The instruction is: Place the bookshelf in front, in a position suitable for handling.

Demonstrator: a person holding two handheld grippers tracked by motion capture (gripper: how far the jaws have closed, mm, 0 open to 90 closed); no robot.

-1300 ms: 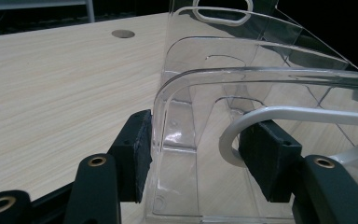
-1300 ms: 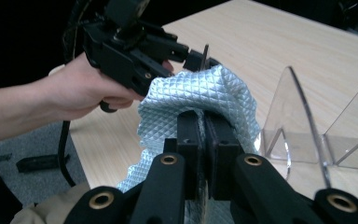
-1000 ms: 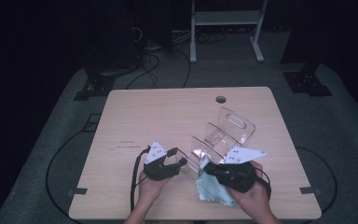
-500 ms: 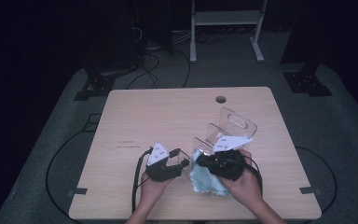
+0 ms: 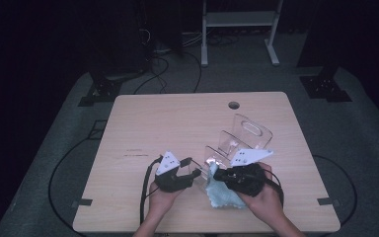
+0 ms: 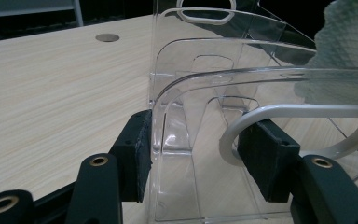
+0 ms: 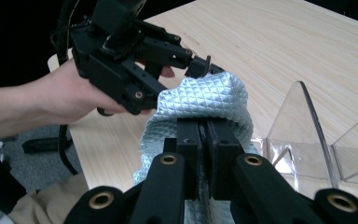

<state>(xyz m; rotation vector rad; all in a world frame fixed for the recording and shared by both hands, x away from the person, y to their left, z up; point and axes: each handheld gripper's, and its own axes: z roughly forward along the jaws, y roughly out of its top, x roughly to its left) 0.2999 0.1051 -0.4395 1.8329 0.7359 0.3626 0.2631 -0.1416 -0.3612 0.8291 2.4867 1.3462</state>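
Note:
A clear acrylic rack (image 5: 242, 136) with several upright dividers stands on the right half of the wooden table (image 5: 177, 123). My left gripper (image 5: 195, 167) is at its near end. In the left gripper view this gripper (image 6: 200, 154) is open, its jaws straddling the edge of the rack's front divider (image 6: 200, 93). My right gripper (image 5: 218, 174) is shut on a light blue quilted cloth (image 5: 224, 195) just right of the left gripper. In the right gripper view the shut jaws (image 7: 207, 135) pinch the cloth (image 7: 205, 100), with the left gripper (image 7: 191, 58) just beyond it.
A round cable hole (image 5: 234, 105) sits near the table's far edge. A white metal stand (image 5: 237, 19) and cables lie on the dark floor beyond. The table's front edge runs close under both hands.
My right gripper has carried the cloth to the left, up against the rack's near end and the left gripper. The left gripper has shifted slightly right.

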